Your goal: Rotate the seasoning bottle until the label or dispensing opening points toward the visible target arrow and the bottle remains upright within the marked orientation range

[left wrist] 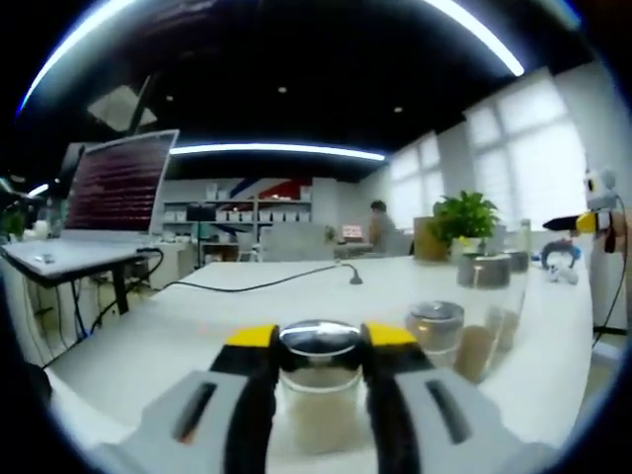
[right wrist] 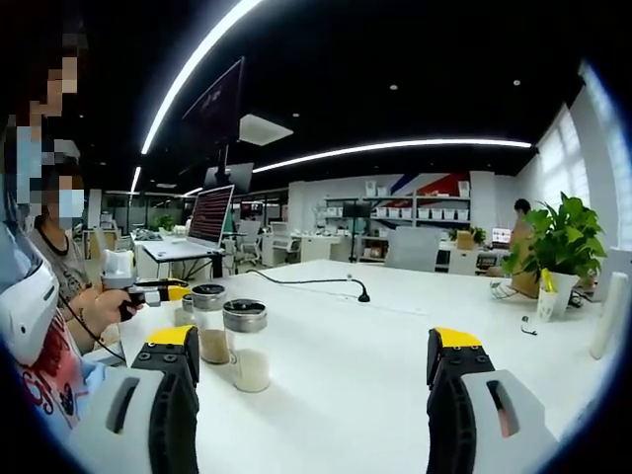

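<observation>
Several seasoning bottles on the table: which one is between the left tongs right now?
The silver-lidded bottle with pale powder, sitting between the yellow-tipped left tongs. The other bottle beside it and the taller jars behind stand free on the white table.

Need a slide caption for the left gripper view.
Left gripper closed on a steel-capped seasoning bottle on the white table.

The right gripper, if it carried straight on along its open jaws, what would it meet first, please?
Probably nothing close: the right gripper points over bare white table, with the two seasoning bottles off to its left. The black cable lies farther ahead, though depth is unclear.
</observation>
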A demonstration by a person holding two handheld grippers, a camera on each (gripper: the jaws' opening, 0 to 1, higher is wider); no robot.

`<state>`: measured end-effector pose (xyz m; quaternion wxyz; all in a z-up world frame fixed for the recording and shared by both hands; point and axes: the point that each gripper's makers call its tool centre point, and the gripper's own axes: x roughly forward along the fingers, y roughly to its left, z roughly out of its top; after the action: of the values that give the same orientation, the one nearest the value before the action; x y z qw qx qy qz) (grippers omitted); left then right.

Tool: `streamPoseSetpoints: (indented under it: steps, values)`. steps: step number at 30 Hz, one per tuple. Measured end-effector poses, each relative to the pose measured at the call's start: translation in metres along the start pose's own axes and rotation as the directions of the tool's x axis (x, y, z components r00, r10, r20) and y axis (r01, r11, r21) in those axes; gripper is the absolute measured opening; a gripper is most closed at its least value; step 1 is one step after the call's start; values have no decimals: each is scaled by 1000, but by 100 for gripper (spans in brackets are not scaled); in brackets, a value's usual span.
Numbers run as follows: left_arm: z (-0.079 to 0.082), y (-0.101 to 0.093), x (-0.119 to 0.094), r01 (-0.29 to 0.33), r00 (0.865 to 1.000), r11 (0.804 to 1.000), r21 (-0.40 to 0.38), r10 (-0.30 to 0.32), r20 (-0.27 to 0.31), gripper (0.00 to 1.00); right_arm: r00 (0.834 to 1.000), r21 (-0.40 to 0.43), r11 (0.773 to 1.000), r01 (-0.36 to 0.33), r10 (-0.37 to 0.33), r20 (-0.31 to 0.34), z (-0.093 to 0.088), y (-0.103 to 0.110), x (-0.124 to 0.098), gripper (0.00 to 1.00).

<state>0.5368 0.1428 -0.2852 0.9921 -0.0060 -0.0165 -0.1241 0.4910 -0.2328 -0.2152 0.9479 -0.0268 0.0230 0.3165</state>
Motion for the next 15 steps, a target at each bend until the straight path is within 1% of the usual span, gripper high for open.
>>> streamPoseSetpoints:
  steps: [4, 8, 10, 12, 13, 14, 15]
  values:
    - [1, 1, 0, 22, 1000, 1000, -6, -22, -1, 34, 1000, -10, 1000, -7, 6, -14, -2, 3, 0, 99]
    - [0, 0, -1, 36, 999, 999, -10, -36, -11, 34, 1000, 8, 1000, -6, 6, 3, 1, 4, 0, 99]
    - [0, -1, 0, 44, 999, 999, -11, -44, -11, 34, 1000, 4, 1000, -6, 6, -4, -1, 4, -1, 99]
    - [0, -1, 0, 61, 998, 998, -10, -61, -18, 34, 1000, 5, 1000, -12, 12, -13, -3, 5, 0, 96]
    - [0, 0, 0, 67, 997, 998, -13, -68, -21, 34, 1000, 12, 1000, -22, 22, -16, -5, 5, 0, 95]
    - [0, -1, 1, 75, 997, 997, -8, -75, -23, 34, 999, 44, 998, -35, 36, -12, -6, 6, 1, 95]
    - [0, -1, 1, 81, 996, 997, -6, -81, -22, 34, 999, 56, 998, -40, 41, -13, -7, 6, 1, 95]
